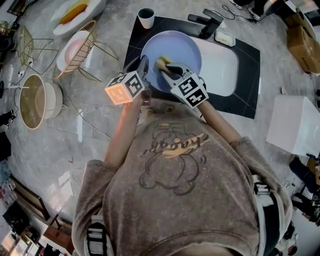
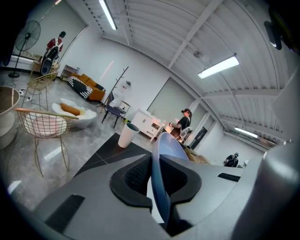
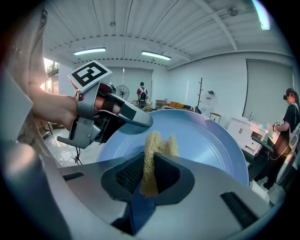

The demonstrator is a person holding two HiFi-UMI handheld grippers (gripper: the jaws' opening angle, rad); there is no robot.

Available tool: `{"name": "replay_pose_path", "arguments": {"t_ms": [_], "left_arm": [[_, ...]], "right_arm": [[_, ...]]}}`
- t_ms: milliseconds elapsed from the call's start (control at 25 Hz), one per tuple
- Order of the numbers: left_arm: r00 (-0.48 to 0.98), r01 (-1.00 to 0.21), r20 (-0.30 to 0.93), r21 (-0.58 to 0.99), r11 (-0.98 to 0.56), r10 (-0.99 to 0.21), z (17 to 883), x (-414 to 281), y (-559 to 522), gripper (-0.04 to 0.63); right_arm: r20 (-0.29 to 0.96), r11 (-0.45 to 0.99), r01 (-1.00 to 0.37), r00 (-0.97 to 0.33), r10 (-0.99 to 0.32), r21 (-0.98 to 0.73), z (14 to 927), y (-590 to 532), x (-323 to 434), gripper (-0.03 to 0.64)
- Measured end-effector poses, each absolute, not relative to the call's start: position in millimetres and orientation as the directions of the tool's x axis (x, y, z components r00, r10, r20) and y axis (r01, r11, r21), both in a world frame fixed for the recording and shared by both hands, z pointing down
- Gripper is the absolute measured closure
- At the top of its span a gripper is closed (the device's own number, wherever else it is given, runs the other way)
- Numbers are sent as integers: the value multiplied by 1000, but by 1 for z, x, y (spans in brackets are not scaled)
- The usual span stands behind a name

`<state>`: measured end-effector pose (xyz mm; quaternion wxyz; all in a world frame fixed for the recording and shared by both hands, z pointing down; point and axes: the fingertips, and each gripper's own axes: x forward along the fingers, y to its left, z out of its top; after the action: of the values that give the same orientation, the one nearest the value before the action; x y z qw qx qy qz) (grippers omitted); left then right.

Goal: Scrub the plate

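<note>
A pale blue plate (image 1: 175, 52) is held over the left end of the white sink (image 1: 220, 65). My left gripper (image 1: 144, 65) is shut on the plate's near-left rim; in the left gripper view the plate (image 2: 168, 145) stands edge-on between the pads of the left gripper (image 2: 157, 180). My right gripper (image 1: 166, 68) is shut on a yellow fibrous scrubber (image 1: 162, 62) that rests against the plate's face. In the right gripper view the scrubber (image 3: 152, 154) sticks up from the right gripper (image 3: 149, 176) onto the plate (image 3: 206, 140), with the left gripper (image 3: 110, 117) at the upper left rim.
A black mat (image 1: 245, 95) surrounds the sink, with a faucet (image 1: 210, 22), a soap bar (image 1: 225, 38) and a white cup (image 1: 146, 17) at its back. To the left stand a gold wire rack (image 1: 75, 50), a pot (image 1: 35, 100) and a white dish (image 1: 75, 12). A white box (image 1: 295, 125) is right.
</note>
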<state>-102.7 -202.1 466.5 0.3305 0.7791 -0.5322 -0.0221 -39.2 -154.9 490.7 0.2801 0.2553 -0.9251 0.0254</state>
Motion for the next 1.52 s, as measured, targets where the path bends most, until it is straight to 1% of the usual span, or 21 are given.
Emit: {"name": "replay_pose_path", "arguments": {"t_ms": [360, 800, 1120, 1520], "left_arm": [[446, -801, 306, 556, -222, -841, 464, -100, -199, 557], [444, -777, 278, 592, -211, -852, 459, -108, -197, 557], [415, -774, 262, 605, -187, -871, 455, -117, -200, 554], [394, -772, 269, 615, -158, -879, 462, -119, -200, 554]], "right_arm": [[513, 855, -502, -703, -492, 131, 477, -180, -40, 560], [516, 795, -577, -630, -581, 190, 471, -217, -7, 560], [551, 784, -585, -593, -587, 207, 479, -215, 13, 560], [612, 830, -507, -587, -530, 232, 492, -191, 11, 560]]}}
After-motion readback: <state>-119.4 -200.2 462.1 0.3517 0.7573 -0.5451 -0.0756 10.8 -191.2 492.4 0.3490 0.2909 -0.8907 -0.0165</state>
